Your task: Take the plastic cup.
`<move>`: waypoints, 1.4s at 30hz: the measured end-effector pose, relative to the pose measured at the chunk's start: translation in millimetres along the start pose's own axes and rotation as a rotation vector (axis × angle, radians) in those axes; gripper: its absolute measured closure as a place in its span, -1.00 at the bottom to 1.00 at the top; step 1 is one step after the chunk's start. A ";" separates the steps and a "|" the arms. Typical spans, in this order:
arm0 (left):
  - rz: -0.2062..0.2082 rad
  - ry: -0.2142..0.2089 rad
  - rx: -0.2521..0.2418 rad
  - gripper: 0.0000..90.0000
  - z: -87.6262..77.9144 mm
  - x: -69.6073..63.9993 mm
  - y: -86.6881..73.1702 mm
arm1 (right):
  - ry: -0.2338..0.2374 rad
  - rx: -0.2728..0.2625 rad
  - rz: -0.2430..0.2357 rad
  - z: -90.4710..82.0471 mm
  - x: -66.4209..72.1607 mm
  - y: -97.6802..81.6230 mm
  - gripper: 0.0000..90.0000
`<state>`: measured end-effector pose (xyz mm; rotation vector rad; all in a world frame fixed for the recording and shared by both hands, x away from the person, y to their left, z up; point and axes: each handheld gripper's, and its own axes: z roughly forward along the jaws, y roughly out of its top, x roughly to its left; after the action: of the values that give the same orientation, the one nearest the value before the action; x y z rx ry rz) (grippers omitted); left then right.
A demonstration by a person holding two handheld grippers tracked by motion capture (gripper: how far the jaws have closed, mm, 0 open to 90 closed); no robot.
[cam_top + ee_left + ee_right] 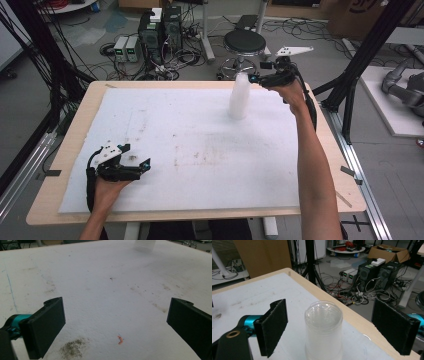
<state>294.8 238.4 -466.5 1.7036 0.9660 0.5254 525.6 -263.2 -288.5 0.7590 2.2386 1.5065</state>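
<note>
Cup stack point(323, 327) between right tool point(337, 325) jaws

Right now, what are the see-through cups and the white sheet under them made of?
The tall stack of clear cups looks like thin, glossy plastic: you see through it, and the rims shine. The white table sheet looks like matte foam, finely grainy and stained, though that's uncertain.
</note>
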 end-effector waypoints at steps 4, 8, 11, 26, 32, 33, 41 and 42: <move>0.002 -0.001 -0.003 -0.96 -0.4 0.1 -0.1 | 0.013 0.008 0.006 9.9 2.5 -3.1 -0.71; 0.005 -0.004 -0.007 -0.96 -0.7 0.1 -0.3 | 0.000 0.021 0.007 19.2 3.9 -10.2 -0.71; 0.003 -0.004 -0.006 -0.96 -0.5 0.0 -0.2 | -0.007 0.026 0.018 25.4 3.6 -18.1 -0.71; 0.000 -0.007 -0.004 -0.96 -0.4 0.7 -0.2 | -0.014 0.058 0.036 43.0 4.1 -27.5 -0.70; -0.005 -0.008 -0.007 -0.96 -0.5 0.6 -0.3 | -0.016 0.069 0.043 47.1 3.8 -31.3 -0.70; -0.006 -0.008 -0.007 -0.96 -0.5 0.6 -0.3 | -0.020 0.067 0.042 47.0 3.9 -32.4 -0.70; -0.003 -0.008 0.002 -0.96 0.3 0.7 0.1 | -0.036 0.070 0.043 47.0 3.2 -43.7 -0.70; -0.002 -0.007 0.003 -0.96 0.4 0.7 0.1 | -0.036 0.075 0.053 48.0 3.7 -44.8 -0.70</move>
<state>295.6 238.8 -466.6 1.7058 0.9640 0.5159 538.0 -238.5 -348.2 0.8671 2.2761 1.4280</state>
